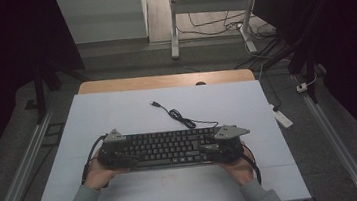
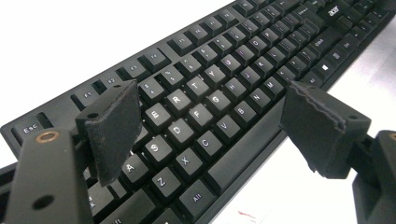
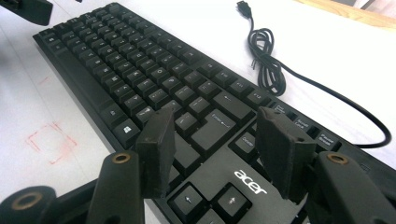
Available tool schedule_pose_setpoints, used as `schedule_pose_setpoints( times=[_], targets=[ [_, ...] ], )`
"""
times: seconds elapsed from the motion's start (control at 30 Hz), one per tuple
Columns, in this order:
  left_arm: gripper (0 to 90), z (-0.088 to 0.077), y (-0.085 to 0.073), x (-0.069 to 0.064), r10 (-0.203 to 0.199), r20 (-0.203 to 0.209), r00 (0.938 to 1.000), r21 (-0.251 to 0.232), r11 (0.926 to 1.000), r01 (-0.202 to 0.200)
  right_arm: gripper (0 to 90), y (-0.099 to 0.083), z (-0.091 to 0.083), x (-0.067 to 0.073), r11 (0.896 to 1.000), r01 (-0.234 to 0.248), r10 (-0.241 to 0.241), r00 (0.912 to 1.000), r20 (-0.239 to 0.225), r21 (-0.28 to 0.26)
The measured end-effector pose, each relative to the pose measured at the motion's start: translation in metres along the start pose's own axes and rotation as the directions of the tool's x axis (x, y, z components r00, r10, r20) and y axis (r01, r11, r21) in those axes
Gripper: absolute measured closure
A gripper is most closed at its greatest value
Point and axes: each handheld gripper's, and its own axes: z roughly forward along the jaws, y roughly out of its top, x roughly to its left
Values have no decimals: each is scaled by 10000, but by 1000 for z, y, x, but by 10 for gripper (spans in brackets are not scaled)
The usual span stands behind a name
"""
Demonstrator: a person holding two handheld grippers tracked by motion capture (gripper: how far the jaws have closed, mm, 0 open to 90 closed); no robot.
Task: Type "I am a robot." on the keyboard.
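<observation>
We see a black Acer keyboard point(image 1: 166, 148) lying flat near the front middle of the white bench point(image 1: 117, 112), its long side running left to right. Its black USB cable point(image 1: 175, 114) leaves the far edge, coils loosely on the bench behind it and ends in a free plug point(image 1: 155, 104). We hold the left gripper point(image 2: 210, 126) at the keyboard's left end, its fingers point(image 2: 114, 130) spread wide apart over the letter keys, one above the A and S keys and the other beyond the front edge near the space bar, clasping nothing. We hold the right gripper point(image 3: 212, 149) at the right end, its fingers point(image 3: 156, 149) likewise released, straddling the Enter and Delete keys just above the Acer logo. A faint red square mark point(image 3: 51, 142) sits on the bench in front of the keyboard. Our hands point(image 1: 99, 175) rest at the front edge.
</observation>
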Motion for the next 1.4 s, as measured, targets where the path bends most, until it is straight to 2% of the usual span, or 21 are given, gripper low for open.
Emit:
schedule_pose_setpoints(
  times=[0.17,0.23,0.37,0.5,0.73,1.13,1.4],
  targets=[
    [201,2,0,-1,169,27,9999,181,9997,-170,483,8,5,3,10000,-3,3,9999,-146,-58],
    [201,2,0,-1,127,67,9999,106,9999,-128,490,13,9,6,9999,109,-108,9998,-193,54],
    [201,2,0,0,206,78,9998,204,9996,-208,539,26,20,11,9994,285,-280,9993,-243,194],
    [201,2,0,-2,246,117,9996,188,9995,-248,660,37,31,12,9990,213,-197,9991,-383,405],
    [200,4,-1,-3,376,137,9992,298,9988,-380,894,46,53,16,9926,348,-249,9960,-855,1163],
    [198,4,-1,-2,361,161,9992,309,9989,-366,896,48,92,29,9798,522,-311,9934,-1108,1929],
    [197,4,-1,-2,375,154,9992,323,9988,-380,895,49,102,30,9808,502,-320,9947,-981,1885]
  ],
)
